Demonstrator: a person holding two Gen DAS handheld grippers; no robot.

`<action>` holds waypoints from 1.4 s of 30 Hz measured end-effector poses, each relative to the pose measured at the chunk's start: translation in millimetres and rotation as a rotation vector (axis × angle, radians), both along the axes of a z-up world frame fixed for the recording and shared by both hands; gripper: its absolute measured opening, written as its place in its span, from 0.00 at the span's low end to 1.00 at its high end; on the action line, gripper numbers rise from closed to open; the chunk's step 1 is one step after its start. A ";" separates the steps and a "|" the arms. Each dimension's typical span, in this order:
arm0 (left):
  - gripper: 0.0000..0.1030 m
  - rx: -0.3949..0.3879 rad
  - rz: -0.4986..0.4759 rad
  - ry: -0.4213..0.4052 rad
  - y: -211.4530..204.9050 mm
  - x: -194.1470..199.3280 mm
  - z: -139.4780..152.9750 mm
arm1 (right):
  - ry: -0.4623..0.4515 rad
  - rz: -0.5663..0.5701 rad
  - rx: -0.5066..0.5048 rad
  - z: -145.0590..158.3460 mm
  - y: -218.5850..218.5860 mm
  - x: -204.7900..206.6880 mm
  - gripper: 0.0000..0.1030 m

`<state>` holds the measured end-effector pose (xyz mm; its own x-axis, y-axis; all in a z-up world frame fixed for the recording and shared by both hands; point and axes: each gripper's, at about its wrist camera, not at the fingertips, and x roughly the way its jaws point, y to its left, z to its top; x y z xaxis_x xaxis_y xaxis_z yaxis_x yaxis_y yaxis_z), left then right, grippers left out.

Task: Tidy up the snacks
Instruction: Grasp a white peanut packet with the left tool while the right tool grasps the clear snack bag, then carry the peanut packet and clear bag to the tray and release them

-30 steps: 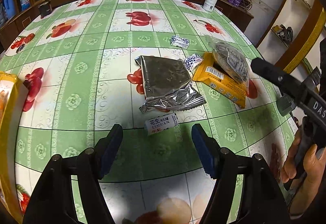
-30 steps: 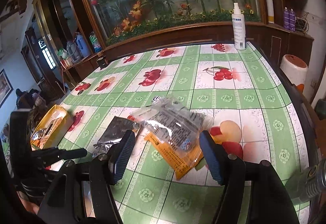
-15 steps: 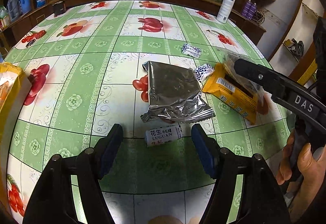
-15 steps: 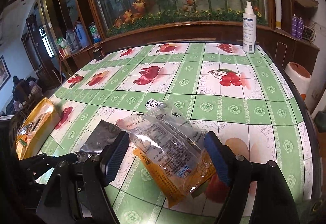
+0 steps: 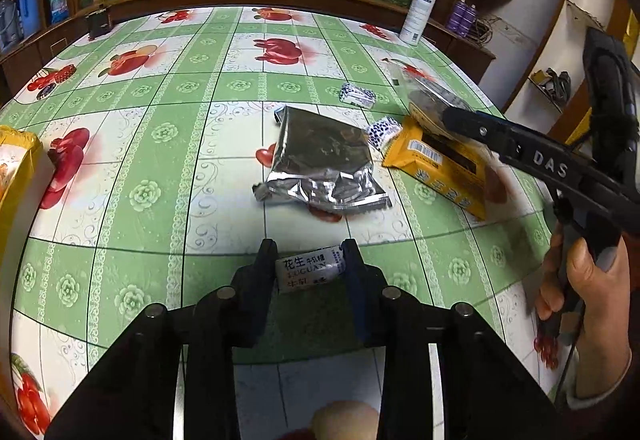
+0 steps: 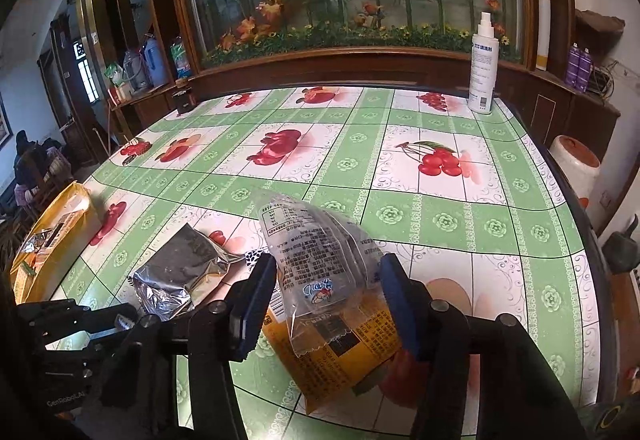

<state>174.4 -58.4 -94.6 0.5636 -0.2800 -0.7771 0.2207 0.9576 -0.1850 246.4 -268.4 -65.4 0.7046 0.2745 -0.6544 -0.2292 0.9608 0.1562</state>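
Observation:
My left gripper (image 5: 309, 256) has its jaws closing on a small white candy packet (image 5: 310, 272) with Chinese print, which lies on the green fruit-print tablecloth (image 5: 160, 168); both pads touch its ends. My right gripper (image 6: 326, 272) has its jaws closing on a clear printed snack bag (image 6: 316, 252), which bunches up between the pads above a yellow packet (image 6: 352, 352). A crumpled silver foil pouch (image 5: 324, 164) lies in the middle of the table. In the left wrist view, one of the right gripper's fingers (image 5: 480, 128) lies across the clear bag (image 5: 428, 100).
Two small blue-and-white wrapped candies (image 5: 357, 95) (image 5: 384, 130) lie beyond the foil pouch. A yellow box (image 6: 52, 240) with snacks stands at the table's left edge. A white spray bottle (image 6: 484, 76) stands at the far right corner. A hand (image 5: 592, 280) holds the right gripper.
The left gripper's jaws have closed in from wide apart onto the white candy packet. The right gripper's jaws have narrowed around the clear bag, which now stands bunched up instead of lying flat.

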 end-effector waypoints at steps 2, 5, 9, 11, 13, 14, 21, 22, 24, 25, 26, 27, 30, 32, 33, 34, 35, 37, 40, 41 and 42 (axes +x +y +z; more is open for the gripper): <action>0.29 -0.017 -0.003 0.007 3.8 -3.5 0.6 | -0.007 0.001 0.009 0.9 -1.1 -1.0 0.49; 0.28 -0.031 0.001 0.015 9.6 -6.3 0.8 | -0.019 -0.004 0.012 3.1 -1.6 -3.0 0.42; 0.28 -0.037 0.015 0.022 16.9 -9.2 1.1 | -0.025 -0.004 0.026 4.8 -3.6 -4.7 0.38; 0.28 -0.039 0.022 0.025 20.1 -10.4 1.2 | -0.026 -0.002 0.037 4.8 -4.6 -5.5 0.38; 0.28 -0.047 0.030 0.030 24.0 -12.1 0.9 | -0.030 -0.003 0.049 5.7 -5.3 -7.9 0.37; 0.28 -0.052 0.035 0.033 26.4 -12.5 1.0 | -0.032 -0.002 0.056 6.1 -5.6 -8.9 0.36; 0.28 -0.063 0.065 0.022 41.7 -18.4 5.9 | -0.049 0.022 0.157 16.4 -5.6 -22.4 0.34; 0.28 -0.062 0.067 0.020 43.4 -20.0 6.6 | -0.048 0.027 0.181 17.2 -5.7 -24.7 0.34; 0.29 -0.060 0.073 0.014 47.9 -23.1 8.3 | -0.038 0.036 0.230 17.7 -5.3 -29.3 0.34; 0.29 -0.059 0.077 0.012 50.1 -24.9 9.1 | -0.035 0.040 0.251 18.0 -4.8 -32.4 0.33; 0.29 -0.057 0.082 0.011 52.5 -26.7 9.8 | -0.034 0.042 0.264 18.7 -3.8 -36.1 0.33; 0.29 -0.058 0.086 0.010 54.9 -28.1 10.5 | -0.033 0.042 0.273 19.2 -2.4 -39.1 0.33; 0.29 -0.061 0.102 0.006 63.6 -33.0 12.4 | -0.034 0.056 0.325 22.5 1.0 -51.1 0.33; 0.29 -0.063 0.111 0.004 68.4 -36.3 13.7 | -0.038 0.061 0.353 25.3 4.1 -60.2 0.33; 0.29 -0.063 0.117 0.001 70.6 -38.1 14.5 | -0.041 0.064 0.364 26.7 5.8 -63.9 0.33; 0.29 -0.062 0.122 -0.002 72.5 -40.2 15.4 | -0.041 0.068 0.374 27.8 8.1 -67.9 0.33; 0.29 -0.060 0.127 -0.005 74.8 -42.5 16.4 | -0.040 0.073 0.384 28.9 10.9 -71.4 0.33; 0.29 -0.059 0.139 -0.011 79.8 -46.8 18.6 | -0.040 0.084 0.394 31.1 17.4 -78.0 0.33; 0.29 -0.049 0.159 -0.023 88.8 -54.5 22.0 | -0.039 0.102 0.401 34.0 28.3 -84.4 0.33; 0.29 -0.048 0.165 -0.026 91.7 -57.0 23.0 | -0.038 0.109 0.405 35.2 31.8 -86.0 0.33; 0.29 -0.047 0.173 -0.029 94.8 -59.8 24.1 | -0.037 0.117 0.407 36.5 36.0 -87.7 0.33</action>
<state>114.7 36.3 -70.5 0.6287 -0.2126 -0.7481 0.0595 0.9722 -0.2263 158.6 -232.4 -28.9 0.6744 0.5850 -0.4504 -0.3458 0.7893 0.5073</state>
